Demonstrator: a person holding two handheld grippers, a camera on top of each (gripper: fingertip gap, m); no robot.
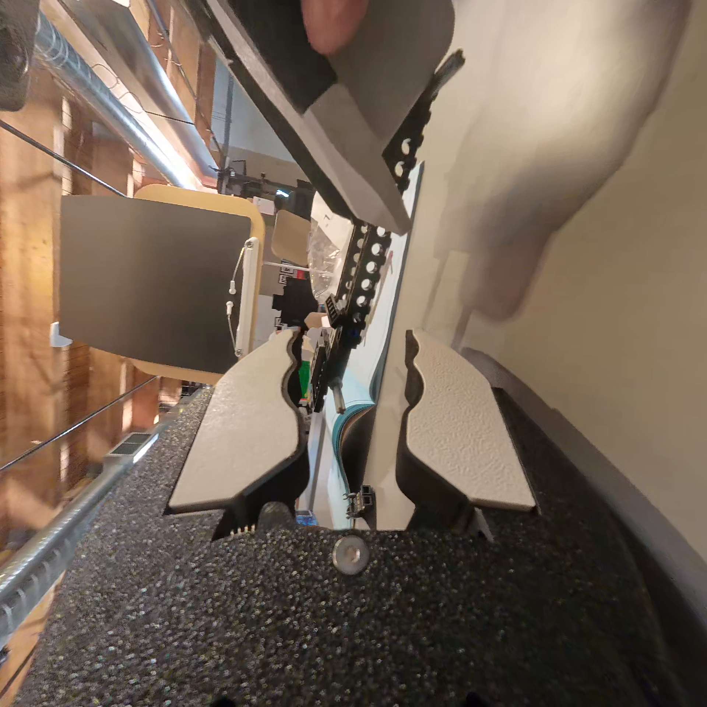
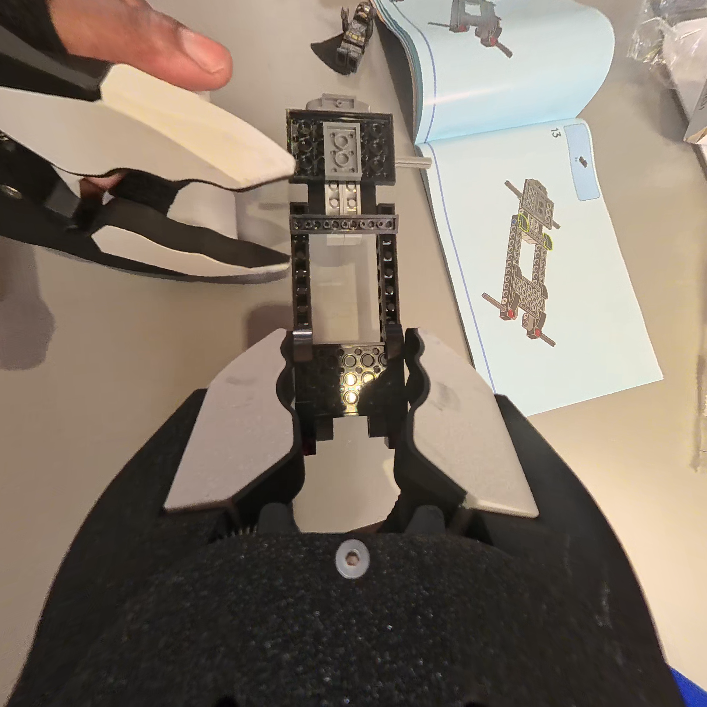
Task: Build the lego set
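Observation:
My right gripper (image 2: 350, 344) is shut on the near end of a long black brick chassis (image 2: 300, 275), one pad on each side beam, and holds it above the table (image 2: 134, 344). The chassis has a grey plate (image 2: 340, 153) at its far end and a grey axle (image 2: 415, 161) sticking out to the right. My left gripper (image 2: 289, 218) comes in from the left, open, with its fingertips at the chassis's left side near the far end. In the left wrist view the chassis (image 1: 363, 267) shows edge-on, close to one finger of the left gripper (image 1: 352, 344) and apart from the other.
An open light-blue instruction booklet (image 2: 535, 267) lies to the right of the chassis. A dark minifigure (image 2: 355, 30) lies beyond it. Clear plastic bags (image 2: 658, 34) lie at the far right. A person's finger (image 2: 172, 49) rests on the left gripper. A black-backed chair (image 1: 153, 275) stands behind. Some 6 centimetres of space lies between my two pairs of fingers.

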